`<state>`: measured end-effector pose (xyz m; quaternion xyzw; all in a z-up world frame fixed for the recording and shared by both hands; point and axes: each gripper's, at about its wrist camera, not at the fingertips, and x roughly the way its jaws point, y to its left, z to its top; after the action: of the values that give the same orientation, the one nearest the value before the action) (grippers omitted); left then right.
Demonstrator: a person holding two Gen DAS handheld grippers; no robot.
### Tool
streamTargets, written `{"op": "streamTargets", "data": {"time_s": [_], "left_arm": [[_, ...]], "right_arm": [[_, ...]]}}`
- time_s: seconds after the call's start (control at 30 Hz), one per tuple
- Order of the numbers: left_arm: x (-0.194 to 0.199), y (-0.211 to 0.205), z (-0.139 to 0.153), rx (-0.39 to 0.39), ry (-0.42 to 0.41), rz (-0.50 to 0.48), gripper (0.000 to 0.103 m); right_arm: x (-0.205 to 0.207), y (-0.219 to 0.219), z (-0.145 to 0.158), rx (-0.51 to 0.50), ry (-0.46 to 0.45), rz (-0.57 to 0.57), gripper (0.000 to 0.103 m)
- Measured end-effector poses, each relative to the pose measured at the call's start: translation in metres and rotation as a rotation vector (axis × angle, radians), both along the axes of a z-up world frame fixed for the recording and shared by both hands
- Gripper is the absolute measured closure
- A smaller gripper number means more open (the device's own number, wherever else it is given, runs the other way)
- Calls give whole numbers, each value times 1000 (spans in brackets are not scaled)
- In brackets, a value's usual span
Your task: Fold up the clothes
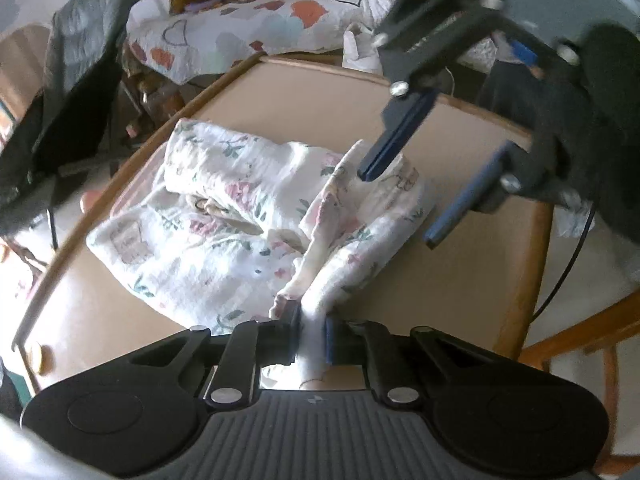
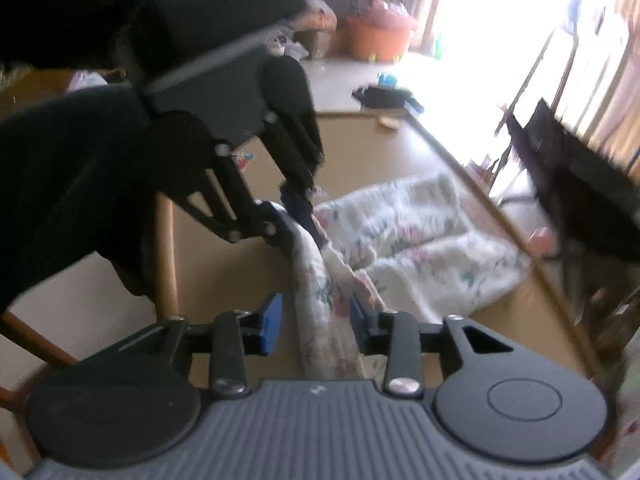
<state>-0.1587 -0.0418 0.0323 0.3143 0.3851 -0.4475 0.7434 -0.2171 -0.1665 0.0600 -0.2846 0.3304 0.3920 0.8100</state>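
A tan tabletop edged with a raised wooden rim (image 1: 460, 280) fills the centre of the left wrist frame, carrying a crumpled white floral-print cotton garment (image 1: 224, 216) across its middle. In the right wrist frame, a small pale wooden block (image 2: 389, 122) lies at the table's far edge, upper centre.

A tan, wood-rimmed surface (image 1: 312, 92) stands by a heart-patterned quilt (image 1: 248, 28); glaring window light (image 2: 500, 40) washes the pale floor (image 2: 344, 76).
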Motion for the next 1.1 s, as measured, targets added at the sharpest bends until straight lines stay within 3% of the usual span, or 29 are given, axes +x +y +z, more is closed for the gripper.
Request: {"op": "streamTargets", "data": {"time_s": [0.1, 0.37, 0.57, 0.67, 0.73, 0.93, 1.1], "left_arm": [[4, 1, -2, -23, 30, 35, 91], [19, 5, -3, -101, 73, 114, 92], [18, 5, -6, -106, 71, 120, 92], [17, 3, -6, -97, 64, 107, 92], [13, 2, -4, -94, 72, 100, 92], [-4, 4, 4, -89, 137, 34, 92], [-25, 1, 13, -82, 254, -84, 92]], "right_arm": [[-17, 11, -5, -81, -112, 46, 65], [-22, 34, -44, -296, -288, 98, 67], [-4, 38, -58, -324, -305, 61, 74], [8, 38, -59, -321, -242, 56, 90], [19, 38, -54, -302, -178, 43, 93], [35, 21, -29, -184, 48, 33, 94], [46, 4, -13, -53, 334, 24, 94]]}}
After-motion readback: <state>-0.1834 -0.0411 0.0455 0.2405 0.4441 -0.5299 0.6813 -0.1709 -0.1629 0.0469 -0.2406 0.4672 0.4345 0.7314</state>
